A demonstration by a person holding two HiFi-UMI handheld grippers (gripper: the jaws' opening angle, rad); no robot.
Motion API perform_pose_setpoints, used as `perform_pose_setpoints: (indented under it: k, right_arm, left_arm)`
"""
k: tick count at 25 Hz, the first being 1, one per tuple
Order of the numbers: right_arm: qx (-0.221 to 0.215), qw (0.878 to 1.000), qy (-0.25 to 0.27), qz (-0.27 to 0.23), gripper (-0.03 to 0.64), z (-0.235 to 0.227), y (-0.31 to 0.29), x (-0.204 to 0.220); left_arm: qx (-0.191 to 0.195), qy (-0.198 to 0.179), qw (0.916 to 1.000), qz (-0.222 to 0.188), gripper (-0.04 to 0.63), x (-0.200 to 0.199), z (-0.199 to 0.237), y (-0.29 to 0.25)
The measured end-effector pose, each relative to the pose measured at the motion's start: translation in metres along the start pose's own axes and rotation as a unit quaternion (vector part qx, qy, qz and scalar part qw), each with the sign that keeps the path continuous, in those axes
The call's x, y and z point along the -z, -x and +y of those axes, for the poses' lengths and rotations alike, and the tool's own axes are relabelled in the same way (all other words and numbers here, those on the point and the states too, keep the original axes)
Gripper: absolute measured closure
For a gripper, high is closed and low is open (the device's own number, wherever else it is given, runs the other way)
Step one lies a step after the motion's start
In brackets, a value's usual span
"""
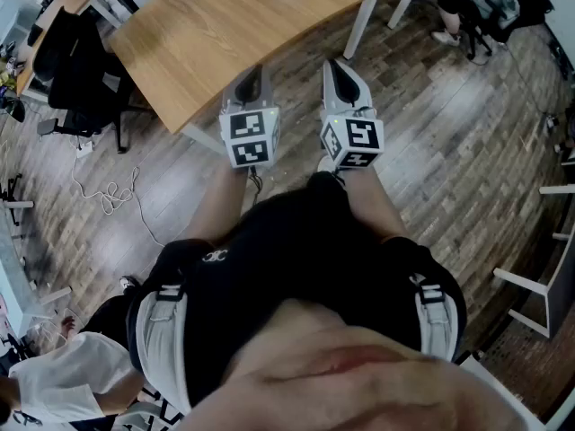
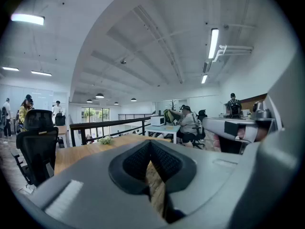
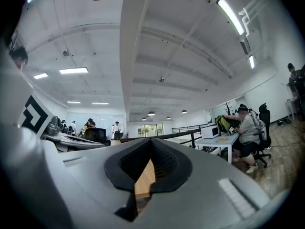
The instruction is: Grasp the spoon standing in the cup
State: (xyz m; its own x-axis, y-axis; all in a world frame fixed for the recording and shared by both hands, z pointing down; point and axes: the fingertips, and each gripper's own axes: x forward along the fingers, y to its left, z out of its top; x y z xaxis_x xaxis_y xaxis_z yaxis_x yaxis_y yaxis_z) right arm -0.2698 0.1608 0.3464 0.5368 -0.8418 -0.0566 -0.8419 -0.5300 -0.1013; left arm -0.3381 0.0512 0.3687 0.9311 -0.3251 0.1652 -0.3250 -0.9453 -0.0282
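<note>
We hold left tongs and right tongs side by side, apart, tips near edge of wooden table. Both closed, gripping nothing. Black chair beside table. Spoon, cup: in none of our views.

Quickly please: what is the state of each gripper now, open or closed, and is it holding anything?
Left gripper: closed, holding nothing.
Right gripper: closed, holding nothing.

Black top, pale grey shoulder straps; grey left tongs and right tongs carry black-and-white marker cubes.
</note>
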Motion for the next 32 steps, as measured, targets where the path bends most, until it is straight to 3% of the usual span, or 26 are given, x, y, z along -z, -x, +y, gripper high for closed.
perform_pose_setpoints:
  k: [17,25,32]
  right_arm:
    - [-0.029,0.999,0.01,0.02,0.617,0.015,-0.005,0.009]
    - [-0.054,0.998,-0.001,0.034,0.617,-0.004,-0.021,0.017]
    - [-0.072,0.996,-0.004,0.047,0.617,-0.043,-0.07,0.02]
  left_arm:
    - [-0.002,0.04,0.9991,0.017,0.583,0.017,0.007,-0.001]
    - [-0.001,0.022,0.9993,0.031,0.583,0.018,-0.007,-0.033]
    - [-0.006,0.016,0.9992,0.035,0.583,0.003,-0.017,-0.087]
